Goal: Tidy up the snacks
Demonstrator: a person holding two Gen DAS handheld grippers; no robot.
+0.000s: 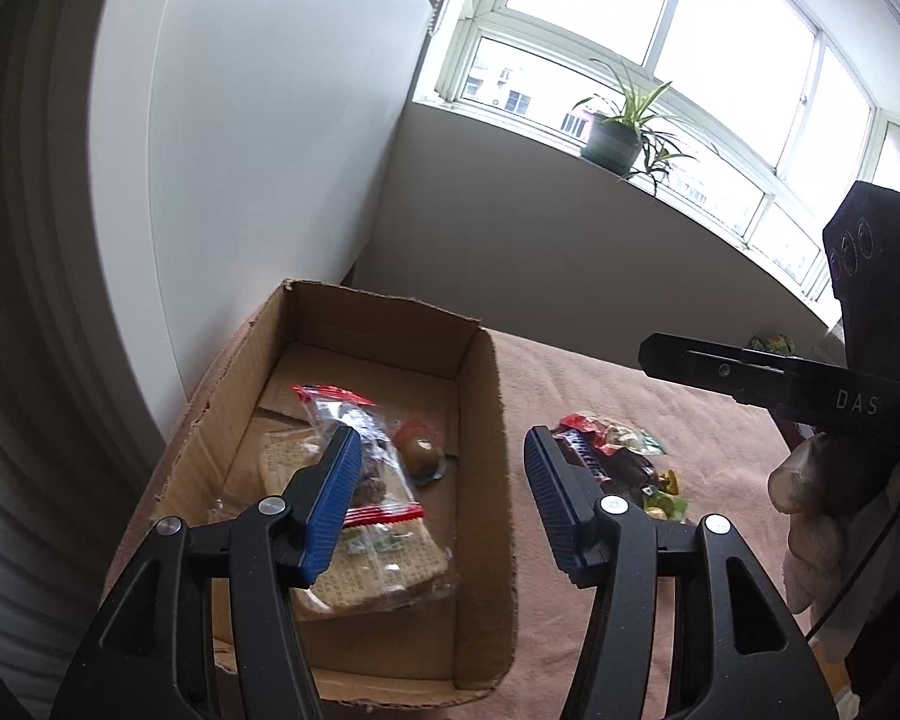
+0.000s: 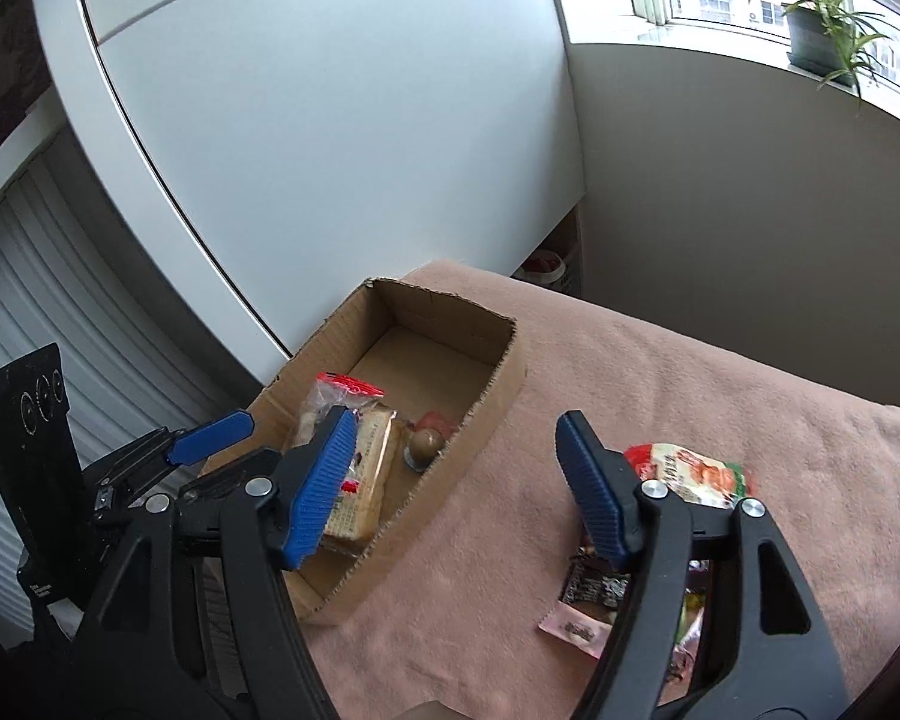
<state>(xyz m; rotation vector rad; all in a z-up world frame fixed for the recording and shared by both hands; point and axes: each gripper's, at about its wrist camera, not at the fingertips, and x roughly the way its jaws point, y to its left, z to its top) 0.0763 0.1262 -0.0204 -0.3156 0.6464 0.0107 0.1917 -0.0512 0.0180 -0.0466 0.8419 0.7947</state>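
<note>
- Pink cloth (image 2: 660, 360) covers the counter under a bright window, with a potted plant (image 1: 618, 132) on the sill and a white cabinet (image 1: 270, 120) to the left.
- Snacks are the task's things, and they lie in two groups: some already in the cardboard box (image 1: 486, 420), the rest loose on the cloth to its right.
- Inside the box, a clear packet with red ends (image 1: 366, 450) lies across a wrapped cracker pack (image 1: 384, 570), and a small round brown sweet (image 1: 421, 451) sits beside them. They probably rest there as the sorted lot; the far half of the box floor is bare.
- On the cloth, a Snickers bar (image 1: 588, 459) lies in a small heap with other wrappers; the right wrist view shows a red-and-green packet (image 2: 690, 474), a dark wrapper (image 2: 594, 585) and a pink sachet (image 2: 576, 627) there, near each other and well apart from the box.
- Left tongs (image 1: 441, 492) stand wide above the box's right wall, with nothing between the blue pads and nothing touched.
- Right tongs (image 2: 450, 480) also stand wide and empty, over the cloth between the box and the loose heap.
- Both sets look freed for a fresh pick; the heap on the cloth seems the likely next source.
</note>
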